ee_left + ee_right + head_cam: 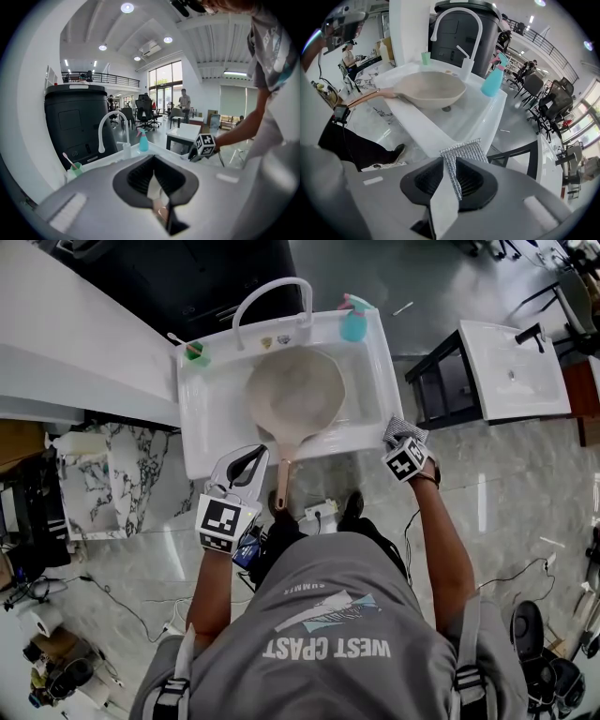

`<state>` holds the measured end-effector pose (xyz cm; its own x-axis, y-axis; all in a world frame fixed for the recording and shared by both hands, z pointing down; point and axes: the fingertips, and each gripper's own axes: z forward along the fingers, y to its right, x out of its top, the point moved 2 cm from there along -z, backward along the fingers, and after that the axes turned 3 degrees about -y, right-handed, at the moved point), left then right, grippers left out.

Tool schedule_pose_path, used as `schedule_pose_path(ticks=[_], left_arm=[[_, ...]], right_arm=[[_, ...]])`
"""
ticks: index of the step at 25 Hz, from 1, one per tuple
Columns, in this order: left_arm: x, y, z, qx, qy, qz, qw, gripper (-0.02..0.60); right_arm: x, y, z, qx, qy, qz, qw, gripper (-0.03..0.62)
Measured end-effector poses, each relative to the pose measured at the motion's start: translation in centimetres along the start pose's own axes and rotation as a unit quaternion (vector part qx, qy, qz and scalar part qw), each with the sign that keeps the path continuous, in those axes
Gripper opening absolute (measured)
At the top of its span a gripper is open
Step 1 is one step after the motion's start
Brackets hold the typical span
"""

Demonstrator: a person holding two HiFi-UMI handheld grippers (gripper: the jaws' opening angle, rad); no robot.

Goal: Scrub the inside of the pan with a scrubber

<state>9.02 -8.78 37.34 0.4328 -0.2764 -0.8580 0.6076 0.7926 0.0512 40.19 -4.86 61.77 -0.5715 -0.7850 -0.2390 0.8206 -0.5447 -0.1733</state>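
The pan [295, 390] sits bowl-up in the middle of the sink [202, 451], and its handle [281, 486] reaches out over the front rim towards me. The inside looks pale and bare, so I judge the scrubbing hasn't begun.

My left gripper [161, 206] has its jaws pinched close on a pinkish sliver, which I take to be that handle. I want that hold firm so the pan cannot spin.

At the sink's front right corner, my right gripper [451, 185] points steeply down with the silvery mesh scrubber [465, 151] standing between its jaws. The mesh lies against one jaw, with a dark gap on the other side. I read the jaws as parted and not pressing.

I should clamp down on the scrubber first, with enough mesh left proud of the tips. Then I carry it over the right rim into the bowl and work in small circles from the middle out to the wall.

Along the back rim stand:
- a white faucet [272, 287] in the middle
- a teal spray bottle [354, 322] at the right corner
- a green cup [195, 351] at the left corner

I should swing clear of the bottle.

A dark bin [75, 122] stands behind the sink, a small white table [511, 371] to its right, and a glossy grey floor [506, 484] all around.
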Motion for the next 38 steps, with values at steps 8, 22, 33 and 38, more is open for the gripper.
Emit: schedule_pose_path(ticks=[8, 22, 33, 38], left_arm=[[1.8, -0.4, -1.8, 0.027, 0.017, 0.011, 0.9994, 0.003], [4.8, -3.6, -8.4, 0.092, 0.088, -0.005, 0.9918, 0.003], [5.5, -2.9, -11.6, 0.106, 0.118, -0.012, 0.9872, 0.003], [5.7, -2.8, -11.1, 0.1, 0.118, -0.012, 0.9879, 0.002]], right_arm=[[3.7, 1.2, -7.7, -0.012, 0.1, 0.023, 0.995, 0.073], [18.2, -2.5, -34.2, 0.039, 0.488, 0.055, 0.87, 0.0], [19.2, -7.4, -41.5, 0.044, 0.535, -0.012, 0.844, -0.002], [18.8, -7.1, -41.1, 0.041, 0.525, -0.008, 0.85, -0.002]])
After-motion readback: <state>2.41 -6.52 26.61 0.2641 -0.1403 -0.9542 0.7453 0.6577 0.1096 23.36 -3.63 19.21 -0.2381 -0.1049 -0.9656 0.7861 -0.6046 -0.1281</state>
